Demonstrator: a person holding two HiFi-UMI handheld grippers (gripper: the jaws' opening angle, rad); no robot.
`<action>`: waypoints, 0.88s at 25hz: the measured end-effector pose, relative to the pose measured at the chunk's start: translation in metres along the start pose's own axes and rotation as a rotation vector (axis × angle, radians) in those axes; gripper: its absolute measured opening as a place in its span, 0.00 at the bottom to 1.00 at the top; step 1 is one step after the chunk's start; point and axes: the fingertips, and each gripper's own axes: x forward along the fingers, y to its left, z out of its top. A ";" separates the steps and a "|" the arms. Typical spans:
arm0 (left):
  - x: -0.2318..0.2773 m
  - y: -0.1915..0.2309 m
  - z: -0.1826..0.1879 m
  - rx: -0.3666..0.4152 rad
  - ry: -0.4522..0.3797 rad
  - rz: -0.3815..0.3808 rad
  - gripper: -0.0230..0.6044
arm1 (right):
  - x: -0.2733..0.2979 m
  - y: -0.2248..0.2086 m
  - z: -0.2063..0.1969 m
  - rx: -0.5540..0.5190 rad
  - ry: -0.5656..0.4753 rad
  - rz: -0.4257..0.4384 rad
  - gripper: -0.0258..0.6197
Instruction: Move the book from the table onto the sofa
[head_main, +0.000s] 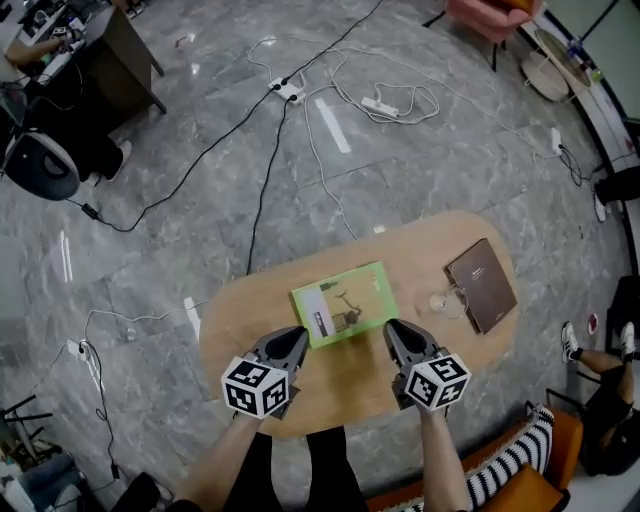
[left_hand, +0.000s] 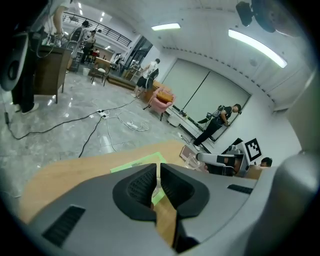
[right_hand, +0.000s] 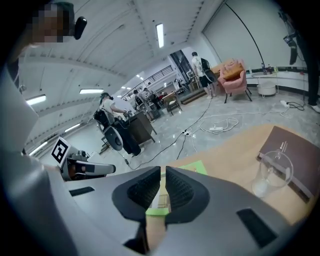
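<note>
Sofa: at the near right, an orange seat with a striped cushion is taken to be the sofa; no book is seen on it.
Left gripper: the left gripper is held over the near side of the table, its jaws pressed together with nothing between them.
Right gripper: the right gripper is likewise closed and empty, just right of the book's near edge.
Book: the green book is laid flat on the table, between the two gripper tips; whether it is touched cannot be told.
Far right of table: a brown book is laid beside a glass.
Progress: nothing is judged done; the book is not yet gripped, lifted or carried to the sofa.
</note>
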 end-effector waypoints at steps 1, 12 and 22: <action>0.006 0.006 -0.006 -0.019 0.005 0.005 0.06 | 0.006 -0.007 -0.005 0.002 0.015 0.000 0.08; 0.068 0.076 -0.082 -0.251 0.066 0.043 0.23 | 0.069 -0.088 -0.055 0.027 0.169 -0.050 0.23; 0.096 0.105 -0.107 -0.400 0.089 0.061 0.30 | 0.107 -0.127 -0.069 -0.015 0.279 -0.080 0.39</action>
